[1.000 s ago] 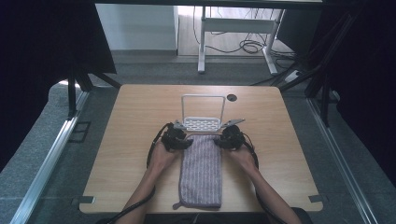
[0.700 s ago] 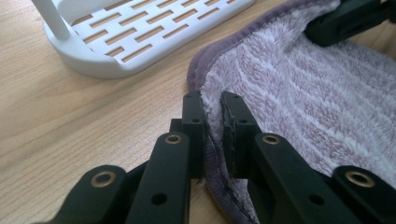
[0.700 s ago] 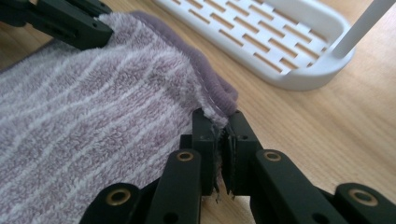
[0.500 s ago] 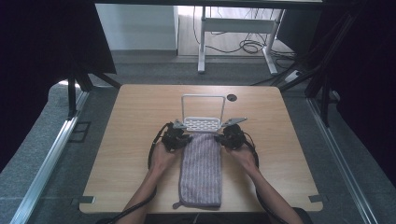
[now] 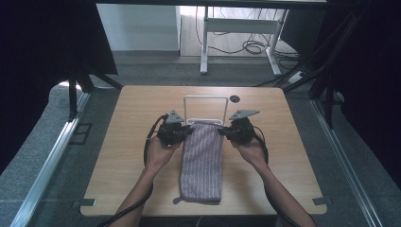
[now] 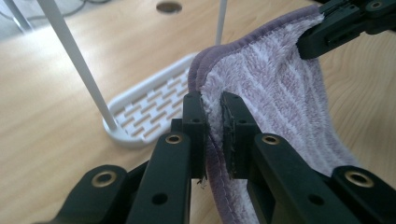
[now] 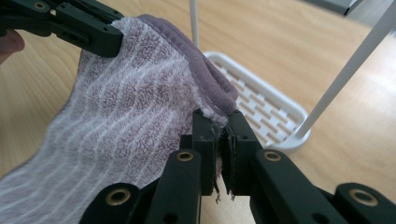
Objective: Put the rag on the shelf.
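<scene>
Towel (image 5: 202,161), soft, light and floppy, lies lengthwise on the table (image 5: 118,156), far corners pinched tight by left gripper (image 6: 213,126) and right gripper (image 7: 223,140) before the white rack (image 5: 205,100) — corners look the right hold.

Both forearms in from the near edge, converging slightly. Left gripper (image 5: 188,130) in an upturned palm, jaws pinched on the towel's (image 5: 202,161) far left corner. Right gripper (image 5: 222,133) opposite — jaws clamped on the far right corner, hand (image 5: 250,150) behind it.
</scene>
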A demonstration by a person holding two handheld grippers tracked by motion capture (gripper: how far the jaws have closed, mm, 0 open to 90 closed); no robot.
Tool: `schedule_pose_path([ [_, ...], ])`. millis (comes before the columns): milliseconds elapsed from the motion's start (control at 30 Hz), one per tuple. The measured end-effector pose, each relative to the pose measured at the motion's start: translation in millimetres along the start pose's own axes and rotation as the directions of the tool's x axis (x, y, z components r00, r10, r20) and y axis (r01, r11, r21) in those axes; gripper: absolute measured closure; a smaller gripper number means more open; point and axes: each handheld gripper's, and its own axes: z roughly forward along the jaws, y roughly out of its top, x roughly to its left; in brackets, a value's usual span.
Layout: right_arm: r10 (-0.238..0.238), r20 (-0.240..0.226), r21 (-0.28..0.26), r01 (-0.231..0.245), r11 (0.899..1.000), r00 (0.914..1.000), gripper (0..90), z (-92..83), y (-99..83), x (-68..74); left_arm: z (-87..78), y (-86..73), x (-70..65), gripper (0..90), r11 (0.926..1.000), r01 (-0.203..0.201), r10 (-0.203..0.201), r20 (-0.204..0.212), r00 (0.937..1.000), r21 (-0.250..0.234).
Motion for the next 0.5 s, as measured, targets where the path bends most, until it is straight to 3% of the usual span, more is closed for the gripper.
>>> schedule_pose_path([
  [167,-0.016,-0.004,-0.040,0.016,0.999,0.9999,84.8,-15.5,17.5,-1.1,-14.0,17.0,-2.1,81.1,0.9989,-0.028,0.028,-0.013,0.9995,-0.038],
  [500,-0.039,0.005,-0.100,0.039,0.994,0.9992,84.9,-40.8,47.0,-3.7,-30.6,44.0,-0.2,81.0,0.9950,-0.047,0.043,-0.041,0.9982,-0.089],
])
